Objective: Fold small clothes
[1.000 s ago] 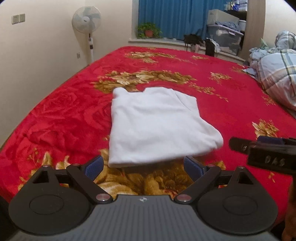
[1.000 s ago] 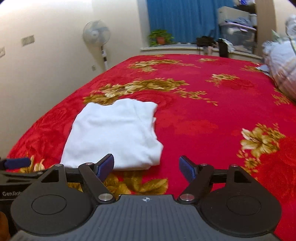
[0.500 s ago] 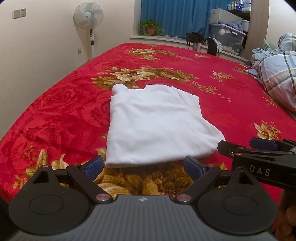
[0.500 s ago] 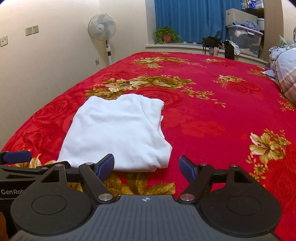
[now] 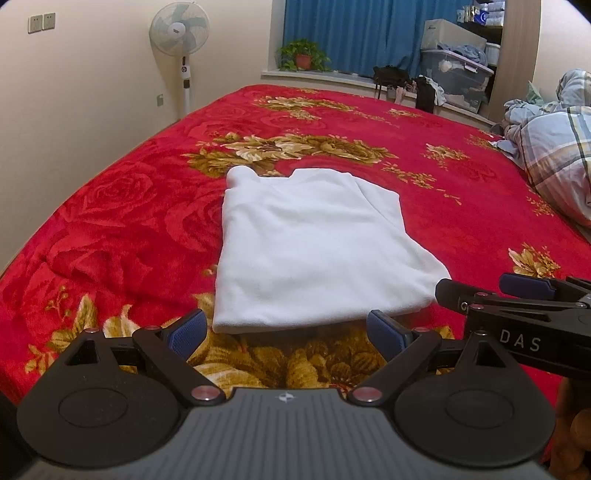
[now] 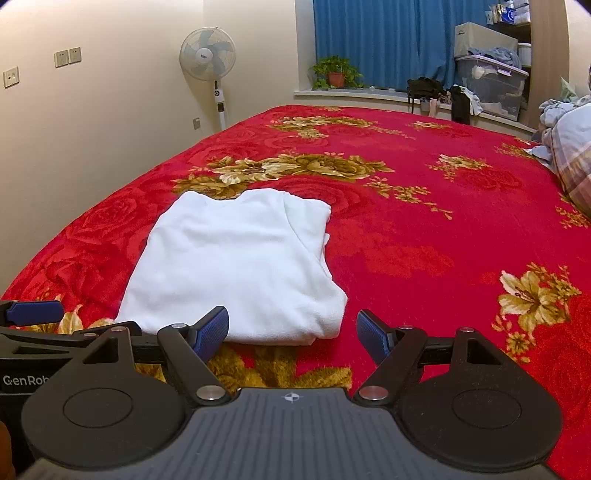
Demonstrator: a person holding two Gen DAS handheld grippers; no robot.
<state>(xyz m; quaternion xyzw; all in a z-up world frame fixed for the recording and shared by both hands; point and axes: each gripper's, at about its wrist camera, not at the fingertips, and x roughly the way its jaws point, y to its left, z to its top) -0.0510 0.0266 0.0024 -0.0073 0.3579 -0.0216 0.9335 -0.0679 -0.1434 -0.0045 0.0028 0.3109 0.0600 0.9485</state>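
Observation:
A white garment [image 5: 317, 254] lies folded into a rough rectangle on the red flowered blanket [image 5: 110, 229]; it also shows in the right wrist view [image 6: 236, 266]. My left gripper [image 5: 286, 334] is open and empty, just short of the garment's near edge. My right gripper [image 6: 291, 332] is open and empty at the garment's near right corner. The right gripper appears in the left wrist view [image 5: 517, 295] at the right edge. The left gripper shows in the right wrist view [image 6: 33, 314] at the left edge.
A bundle of plaid bedding [image 5: 554, 158] lies at the bed's right side. A standing fan [image 5: 179, 33] is by the left wall. A potted plant [image 5: 303, 57], bags and storage boxes [image 5: 454, 77] sit on the window ledge behind the bed.
Both grippers have moved a little closer to the garment's near edge and to each other. Both stay open. The garment has not moved.

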